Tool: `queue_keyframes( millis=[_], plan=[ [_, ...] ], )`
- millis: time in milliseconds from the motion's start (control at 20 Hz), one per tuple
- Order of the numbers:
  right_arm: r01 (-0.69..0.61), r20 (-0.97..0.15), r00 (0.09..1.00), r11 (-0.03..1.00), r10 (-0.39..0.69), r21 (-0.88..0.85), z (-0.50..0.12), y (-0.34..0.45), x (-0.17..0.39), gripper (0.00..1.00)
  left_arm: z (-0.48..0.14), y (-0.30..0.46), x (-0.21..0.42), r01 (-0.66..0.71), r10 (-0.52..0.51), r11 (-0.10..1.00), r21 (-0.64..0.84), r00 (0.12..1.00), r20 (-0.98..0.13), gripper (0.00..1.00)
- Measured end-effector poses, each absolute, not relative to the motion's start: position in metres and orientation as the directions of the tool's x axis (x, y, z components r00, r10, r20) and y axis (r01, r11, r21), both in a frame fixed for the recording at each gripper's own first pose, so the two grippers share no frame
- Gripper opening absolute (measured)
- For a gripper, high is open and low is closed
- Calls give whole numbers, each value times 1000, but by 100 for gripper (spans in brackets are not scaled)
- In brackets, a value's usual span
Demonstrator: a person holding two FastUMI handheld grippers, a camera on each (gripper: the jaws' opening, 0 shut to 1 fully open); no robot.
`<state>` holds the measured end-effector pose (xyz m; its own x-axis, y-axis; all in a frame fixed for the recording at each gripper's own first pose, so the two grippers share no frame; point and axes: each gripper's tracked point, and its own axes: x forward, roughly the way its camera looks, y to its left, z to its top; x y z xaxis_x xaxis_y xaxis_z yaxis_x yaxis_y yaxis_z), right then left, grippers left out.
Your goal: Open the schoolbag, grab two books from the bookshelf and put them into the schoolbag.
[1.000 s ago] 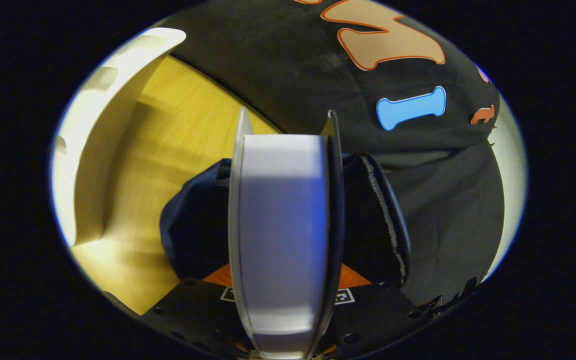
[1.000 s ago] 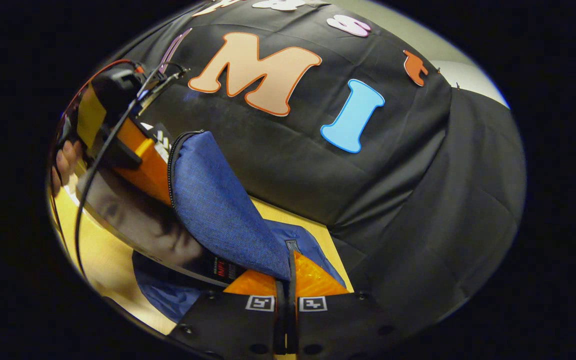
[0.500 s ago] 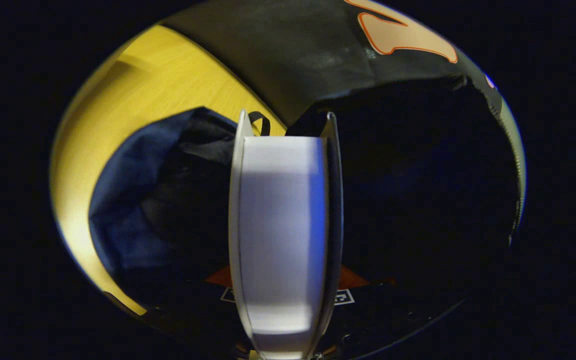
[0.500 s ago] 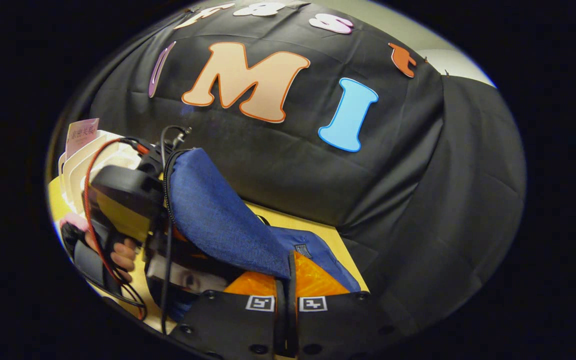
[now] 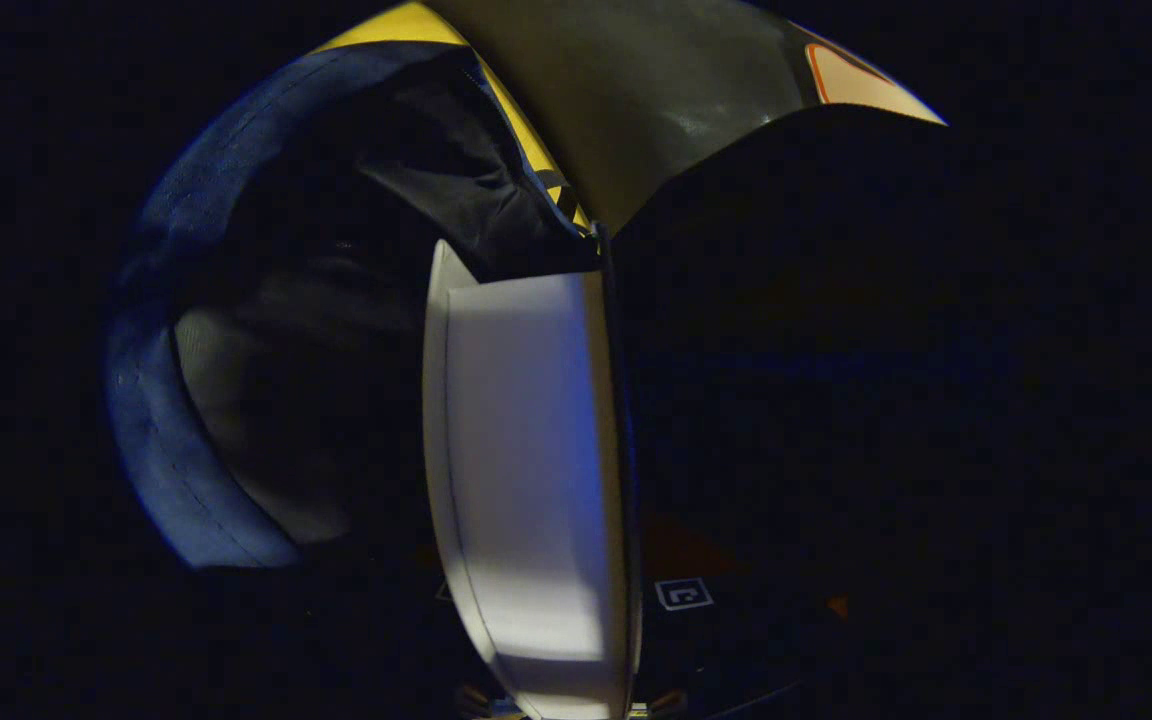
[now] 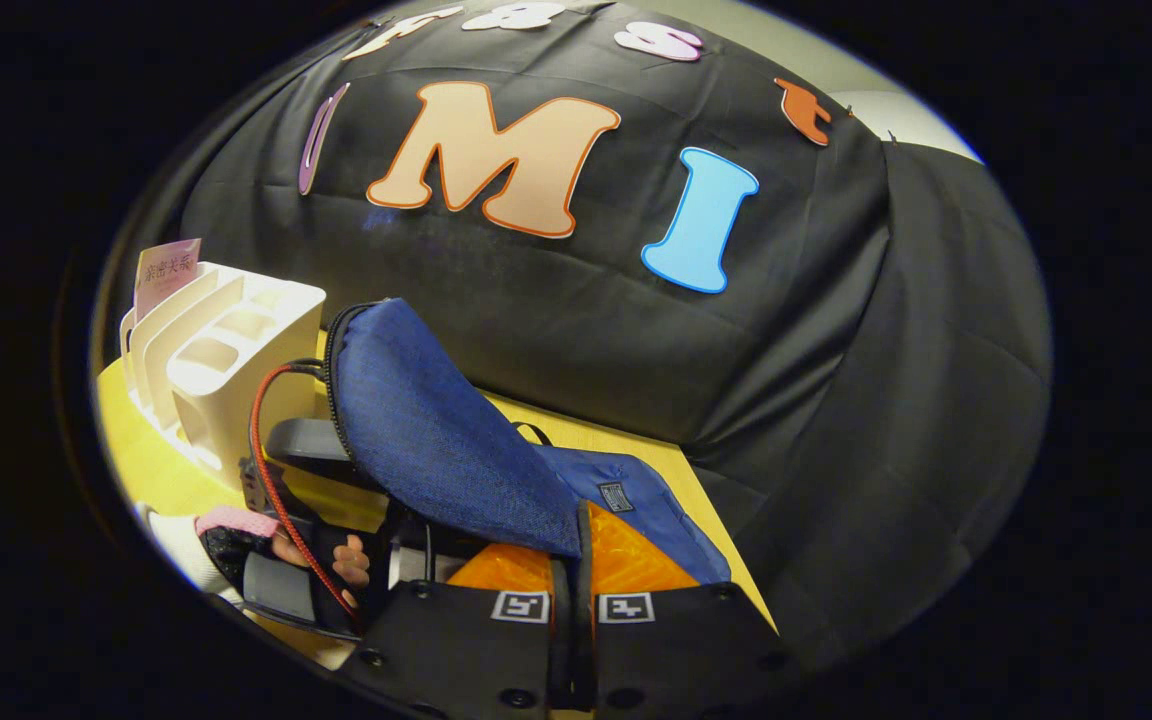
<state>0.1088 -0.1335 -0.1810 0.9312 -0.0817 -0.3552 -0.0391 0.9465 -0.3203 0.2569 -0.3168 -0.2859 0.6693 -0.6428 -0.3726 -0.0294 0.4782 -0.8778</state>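
Observation:
My left gripper (image 5: 544, 565) is down inside the dark blue schoolbag (image 5: 151, 400), shut on a book (image 5: 526, 470) that stands edge-on with its white page edge toward the camera. The bag's dim interior surrounds it. In the right gripper view, my right gripper (image 6: 573, 575) is shut on the edge of the schoolbag's blue flap (image 6: 436, 430) and holds it lifted. Under that flap the other gripper (image 6: 296, 590), with a hand on it, reaches into the bag. The white bookshelf (image 6: 226, 350) stands at the left with a pink book (image 6: 164, 272) in it.
The yellow wooden table (image 6: 151, 470) carries the bag and the bookshelf. The black cloth wall hangs close behind and to the right of the bag. A red cable (image 6: 266, 460) trails from the left gripper.
My left gripper has gone down with the book from above the bag's mouth into its interior. The right gripper keeps the flap raised; the bookshelf has come into its view.

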Motion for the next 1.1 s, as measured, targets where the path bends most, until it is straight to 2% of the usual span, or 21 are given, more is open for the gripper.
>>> queue_keyframes(
  millis=[50,100,350,500,650,800,1100],
  plan=[
    [-40,-358,930,947,-81,-318,-183,-135,108,2,-294,-310,258,-36,-612,535,-844,672,-417,42],
    [-40,-360,929,948,-81,-316,-184,-136,109,4,-296,-299,255,-28,-593,580,-814,671,-445,50],
    [-35,-367,926,950,-86,-312,-187,-138,112,2,-283,-287,226,2,-585,646,-764,643,-493,87],
    [-35,-368,926,947,-90,-319,-187,-139,113,4,-268,-269,201,8,-564,688,-726,636,-527,88],
    [-37,-373,924,949,-87,-314,-189,-139,111,2,-267,-256,170,0,-545,741,-672,585,-601,88],
    [-41,-375,923,946,-87,-320,-189,-136,110,6,-250,-238,133,23,-530,779,-627,557,-639,88],
    [-45,-377,922,939,-93,-341,-194,-133,107,4,-197,-201,80,37,-495,821,-570,543,-678,88]
  ],
)
